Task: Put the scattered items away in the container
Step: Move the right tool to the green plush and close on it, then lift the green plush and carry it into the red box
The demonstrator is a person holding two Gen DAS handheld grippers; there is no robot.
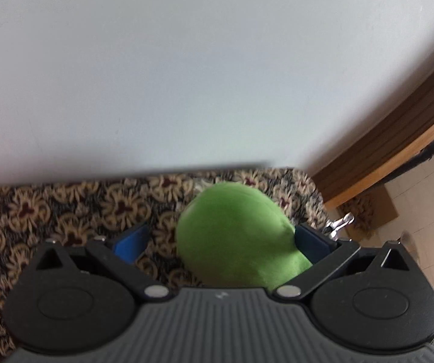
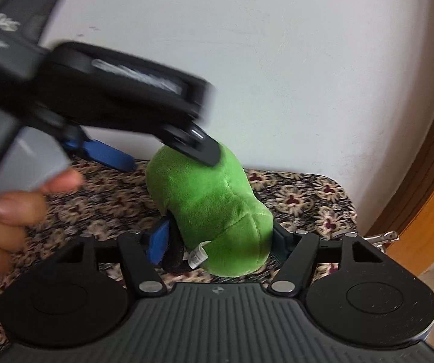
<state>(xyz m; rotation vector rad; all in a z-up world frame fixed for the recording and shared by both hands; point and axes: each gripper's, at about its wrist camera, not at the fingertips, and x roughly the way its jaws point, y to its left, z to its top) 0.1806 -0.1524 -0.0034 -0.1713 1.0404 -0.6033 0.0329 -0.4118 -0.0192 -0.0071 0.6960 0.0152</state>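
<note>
Plainly a green plush toy (image 2: 211, 199) caught between two pairs of jaws at once, lying tilted on a flower-patterned cloth (image 1: 65, 211), close in front of a white wall (image 1: 186, 75).

Left gripper (image 1: 221, 237): jaws spread wide. Toy well inside the gap, off to the right-hand side, brushing the right blue pad (image 1: 310, 240). Left blue pad (image 1: 130, 239) clear of the toy, bare cloth between. From the right wrist view, blurred, reaching in from the upper left, one black finger over the toy's top, the other blue one out to the left of it; held by a hand (image 2: 5, 220) at the left edge.

Right gripper (image 2: 220, 239): jaws fairly far apart, with the near end of the toy filling the gap. Right pad (image 2: 280, 240) against the green fabric, left pad (image 2: 158, 242) against a black part of the toy. Cannot tell whether pressing or merely touching. White sewn-in label (image 2: 197, 257) hanging from the toy's near end, just inside the left pad.
</note>
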